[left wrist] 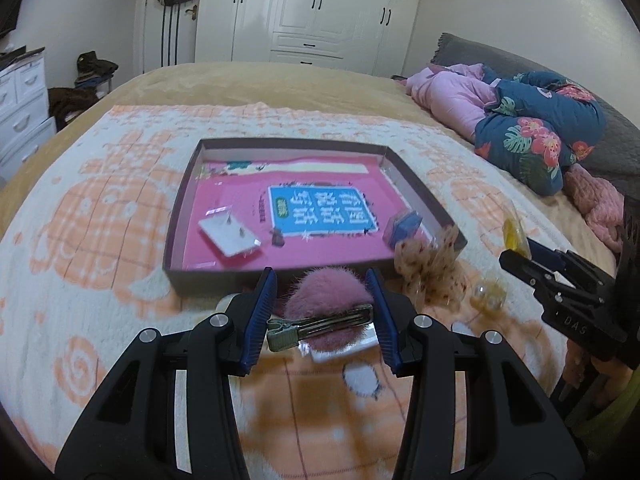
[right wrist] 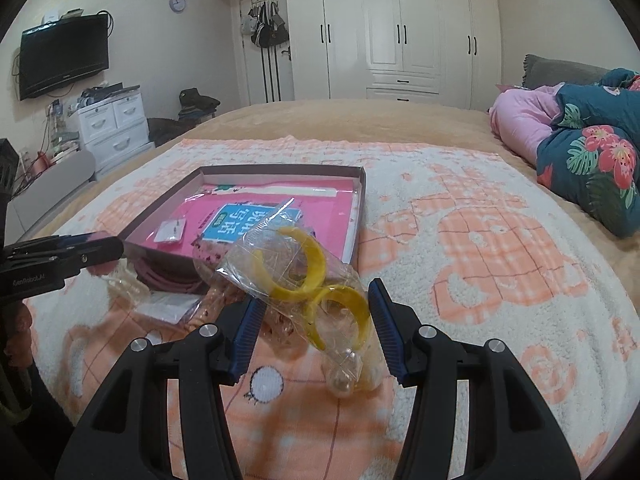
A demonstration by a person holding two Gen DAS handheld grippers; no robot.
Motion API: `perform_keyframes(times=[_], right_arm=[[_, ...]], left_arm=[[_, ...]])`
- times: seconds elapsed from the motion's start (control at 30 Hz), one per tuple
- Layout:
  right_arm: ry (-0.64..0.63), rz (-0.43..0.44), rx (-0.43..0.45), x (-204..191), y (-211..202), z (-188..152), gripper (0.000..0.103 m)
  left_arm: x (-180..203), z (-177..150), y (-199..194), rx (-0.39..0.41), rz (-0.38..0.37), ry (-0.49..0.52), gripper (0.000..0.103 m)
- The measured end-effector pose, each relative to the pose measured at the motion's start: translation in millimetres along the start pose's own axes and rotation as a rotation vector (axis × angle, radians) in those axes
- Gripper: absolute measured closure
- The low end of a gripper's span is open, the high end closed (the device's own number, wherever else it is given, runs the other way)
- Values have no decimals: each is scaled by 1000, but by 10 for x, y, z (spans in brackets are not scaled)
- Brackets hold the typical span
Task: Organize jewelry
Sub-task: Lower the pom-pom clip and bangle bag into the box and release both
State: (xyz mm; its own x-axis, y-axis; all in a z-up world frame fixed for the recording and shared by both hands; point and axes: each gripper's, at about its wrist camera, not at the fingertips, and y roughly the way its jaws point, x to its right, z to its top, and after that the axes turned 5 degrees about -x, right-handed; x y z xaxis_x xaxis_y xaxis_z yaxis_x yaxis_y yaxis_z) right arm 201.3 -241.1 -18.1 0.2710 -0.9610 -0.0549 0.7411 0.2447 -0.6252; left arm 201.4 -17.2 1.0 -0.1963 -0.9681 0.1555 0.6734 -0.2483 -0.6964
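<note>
A shallow brown box [left wrist: 208, 276] with a pink floor lies on the blanket; it also shows in the right wrist view [right wrist: 362, 188]. Inside are a white earring card [left wrist: 230, 234] and a small blue item [left wrist: 404, 228]. My left gripper [left wrist: 322, 304] is open around a pink fuzzy hair clip [left wrist: 324, 306] with a metal clasp, just before the box. My right gripper [right wrist: 316, 312] is open around a clear bag of yellow hoop earrings [right wrist: 316, 276] with a pearl. A dotted tan bow [left wrist: 430, 268] and a small clear packet [left wrist: 488, 294] lie beside the box.
An orange and white blanket [right wrist: 480, 240] covers the bed. Pink and floral bedding [left wrist: 528, 120] is piled at the right. White wardrobes [right wrist: 400, 32], drawers [right wrist: 114, 128] and a wall TV [right wrist: 64, 56] stand beyond the bed.
</note>
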Motion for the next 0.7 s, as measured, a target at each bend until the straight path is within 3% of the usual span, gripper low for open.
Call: perform_keyframes(times=[0.4,0.7], right_arm=[[-14,-5,-6,16,225,348,53],[-30,0,-22,-2,516,624,53]], left_arm=[[-46,443,353,-8,-6,5,66],[-137,535,668,-42,6,-6,66]])
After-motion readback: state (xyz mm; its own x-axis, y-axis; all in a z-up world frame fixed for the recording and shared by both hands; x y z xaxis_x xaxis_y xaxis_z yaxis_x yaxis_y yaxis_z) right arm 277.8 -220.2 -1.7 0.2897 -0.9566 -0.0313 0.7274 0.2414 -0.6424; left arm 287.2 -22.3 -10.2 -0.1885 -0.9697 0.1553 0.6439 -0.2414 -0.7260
